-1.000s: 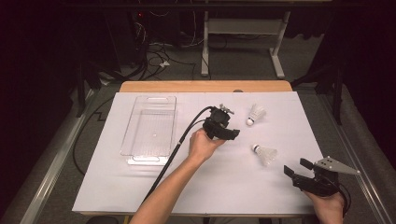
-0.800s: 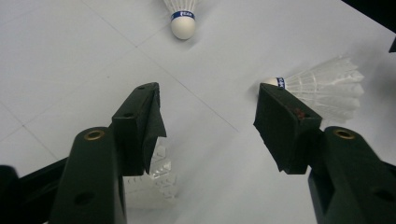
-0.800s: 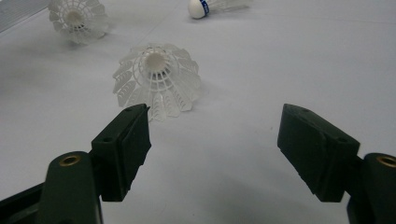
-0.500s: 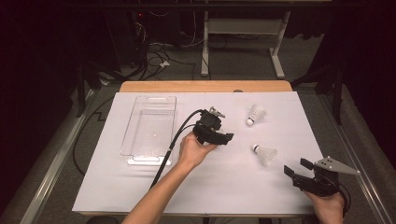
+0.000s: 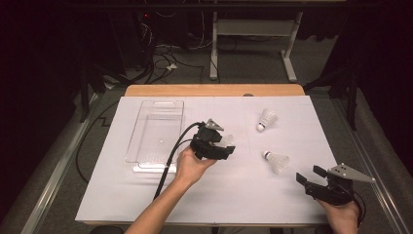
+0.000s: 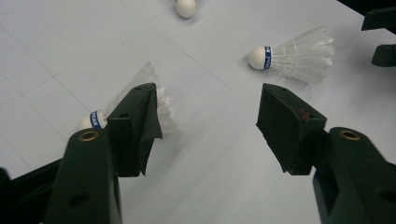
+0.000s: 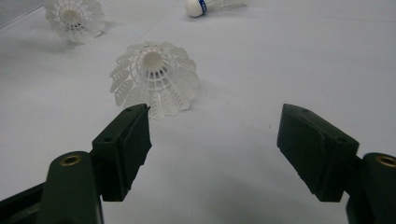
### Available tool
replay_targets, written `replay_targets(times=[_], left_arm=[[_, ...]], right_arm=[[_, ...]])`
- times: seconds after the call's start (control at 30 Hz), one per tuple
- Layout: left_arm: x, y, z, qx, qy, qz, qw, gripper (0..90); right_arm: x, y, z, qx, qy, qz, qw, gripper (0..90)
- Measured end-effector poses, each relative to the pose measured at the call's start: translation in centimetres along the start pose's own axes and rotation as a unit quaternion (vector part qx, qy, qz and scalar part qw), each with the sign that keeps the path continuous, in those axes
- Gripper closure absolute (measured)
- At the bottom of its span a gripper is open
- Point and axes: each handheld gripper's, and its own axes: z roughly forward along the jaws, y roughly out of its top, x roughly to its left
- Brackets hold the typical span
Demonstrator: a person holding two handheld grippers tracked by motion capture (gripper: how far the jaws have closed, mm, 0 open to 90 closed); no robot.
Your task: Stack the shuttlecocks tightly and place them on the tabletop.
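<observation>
The left claw point(image 5: 221, 146) is spread wide, its jaws having just been opening, with nothing pinched between them; in the left gripper view a shuttlecock point(image 6: 154, 95) lies on the white tabletop point(image 5: 234, 195) just behind the left-hand jaw, at about ten o'clock of the claw, its cork pointing left; a second shuttlecock point(image 6: 294, 53) lies at one o'clock, well apart. In the high view a clear plastic tray point(image 5: 156, 131) sits at nine o'clock of that claw; a third shuttlecock point(image 5: 267, 119) lies at two o'clock. The right claw point(image 5: 311, 181) is spread too, holding nothing, low at the tabletop's right edge; the second shuttlecock lies at eleven o'clock of it, skirt toward it.
</observation>
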Motion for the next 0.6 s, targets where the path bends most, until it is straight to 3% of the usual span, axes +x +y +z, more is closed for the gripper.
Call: replay_targets(times=[0.6], left_arm=[[-0.3,-3.9,-3.0,-0.014,0.002,-0.003,0.9999,39.0]], right_arm=[[0.0,0.0,0.0,0.0,-0.002,0.0,1.0,26.1]])
